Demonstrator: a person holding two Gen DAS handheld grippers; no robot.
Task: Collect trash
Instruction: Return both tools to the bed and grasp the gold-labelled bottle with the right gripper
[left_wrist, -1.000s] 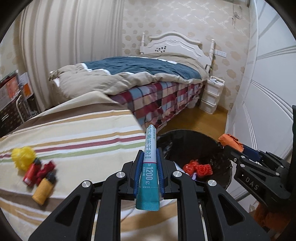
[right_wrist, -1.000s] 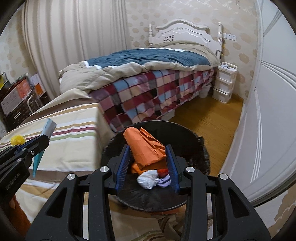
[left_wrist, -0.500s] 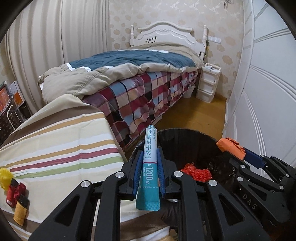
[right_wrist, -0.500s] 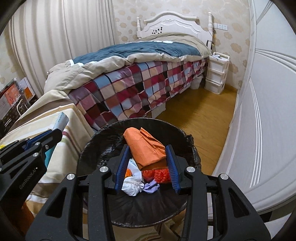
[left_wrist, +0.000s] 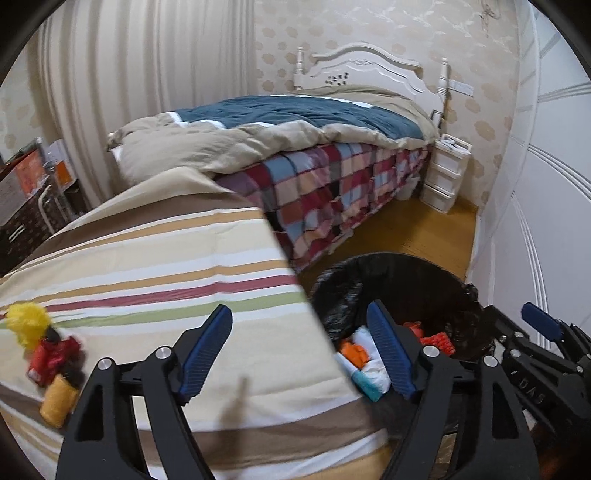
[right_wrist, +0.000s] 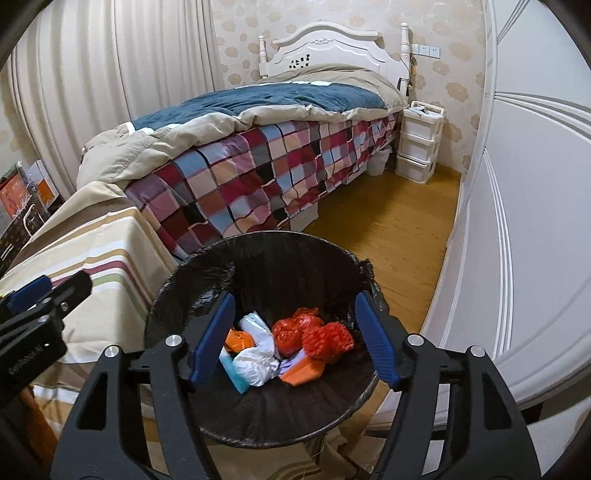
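A black-lined trash bin (right_wrist: 255, 258) stands beside the striped table (left_wrist: 147, 258). In it lie the teal tube (right_wrist: 231, 373), the orange wrapper (right_wrist: 301, 371), white crumpled paper (right_wrist: 255, 363) and red netting (right_wrist: 327, 338). My right gripper (right_wrist: 295, 339) is open and empty above the bin. My left gripper (left_wrist: 299, 350) is open and empty over the table's edge next to the bin (left_wrist: 424, 273). Yellow and red trash pieces (left_wrist: 44, 350) lie on the table at the left.
A bed with a plaid cover (right_wrist: 277, 162) stands behind the bin. White drawers (right_wrist: 419, 144) stand at its far end. A white wardrobe (right_wrist: 535, 221) runs along the right. Wooden floor (right_wrist: 388, 229) lies between. Shelves with boxes (left_wrist: 26, 199) stand at far left.
Both grippers opened. The teal tube left my left gripper and the orange wrapper left my right gripper; both now lie in the bin. The left gripper swung back left toward the table.
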